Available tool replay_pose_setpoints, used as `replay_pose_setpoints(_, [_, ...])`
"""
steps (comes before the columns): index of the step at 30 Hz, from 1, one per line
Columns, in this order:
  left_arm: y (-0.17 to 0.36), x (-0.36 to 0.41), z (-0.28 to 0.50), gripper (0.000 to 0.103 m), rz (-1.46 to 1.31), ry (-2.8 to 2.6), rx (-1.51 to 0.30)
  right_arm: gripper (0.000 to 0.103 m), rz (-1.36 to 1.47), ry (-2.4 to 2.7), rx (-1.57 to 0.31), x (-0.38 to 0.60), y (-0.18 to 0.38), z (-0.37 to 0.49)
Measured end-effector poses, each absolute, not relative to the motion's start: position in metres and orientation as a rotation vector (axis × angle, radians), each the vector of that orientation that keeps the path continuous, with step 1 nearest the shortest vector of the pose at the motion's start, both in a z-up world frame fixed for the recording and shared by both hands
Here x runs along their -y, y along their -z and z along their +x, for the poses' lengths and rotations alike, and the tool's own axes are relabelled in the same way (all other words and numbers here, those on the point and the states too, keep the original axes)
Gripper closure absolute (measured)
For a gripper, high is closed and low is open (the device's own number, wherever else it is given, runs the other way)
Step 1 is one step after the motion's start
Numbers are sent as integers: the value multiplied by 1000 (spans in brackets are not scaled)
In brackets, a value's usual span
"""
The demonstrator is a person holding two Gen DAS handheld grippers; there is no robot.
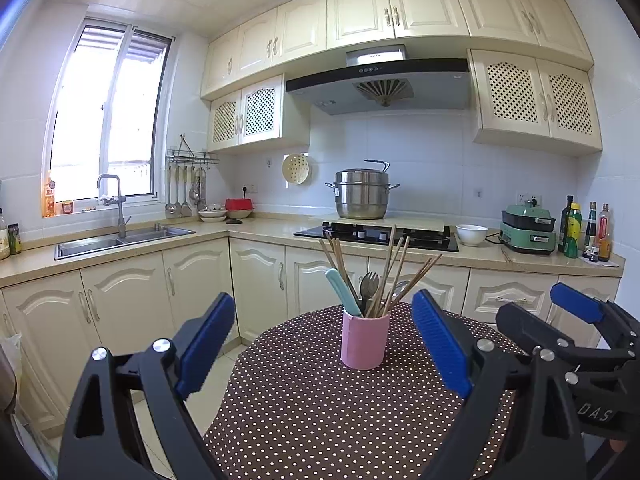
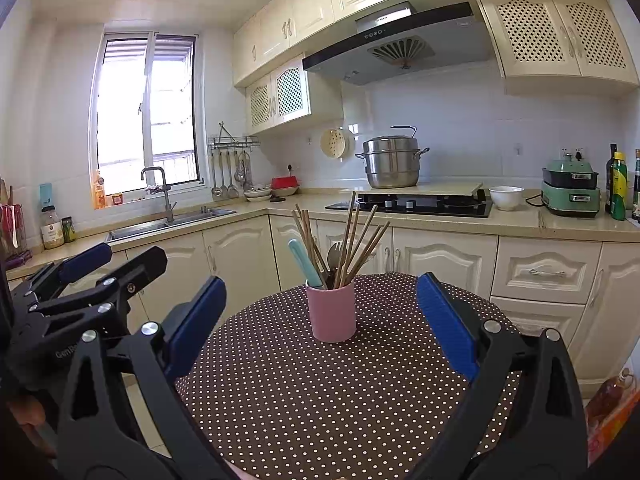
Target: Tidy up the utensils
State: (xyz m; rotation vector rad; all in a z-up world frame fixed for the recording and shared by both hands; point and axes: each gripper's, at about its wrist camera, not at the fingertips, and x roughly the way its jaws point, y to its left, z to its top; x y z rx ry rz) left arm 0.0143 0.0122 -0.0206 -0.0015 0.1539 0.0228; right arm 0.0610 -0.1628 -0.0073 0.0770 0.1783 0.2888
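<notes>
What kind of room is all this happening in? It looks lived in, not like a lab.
A home kitchen, most likely. There is a sink under the window, a gas hob with a steel pot below an extractor hood, and a small dotted table holding a pink cup of utensils.

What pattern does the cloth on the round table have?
The cloth is dark brown with small white dots, clearest in the right wrist view.

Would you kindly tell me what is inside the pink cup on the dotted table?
The pink cup holds wooden chopsticks, a light blue handle, a metal fork and spoon; their lower ends are hidden.
</notes>
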Motion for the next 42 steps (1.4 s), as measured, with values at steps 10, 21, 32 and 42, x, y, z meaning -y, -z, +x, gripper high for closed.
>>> replay_pose_setpoints(10, [25,-16,15,15,-2,-30,-161,9,85,-300,-199,161,8,65])
replay_pose_setpoints(21, [24,-21,10,15,-16,-30,-156,9,79,-310,-200,159,8,64])
replay_pose_setpoints(32, [24,-18,13,15,-11,-37,-159,9,95,-319,-215,160,12,65])
replay_pose_setpoints(42, [24,-21,14,15,-16,-41,-159,9,96,-327,-221,159,12,69])
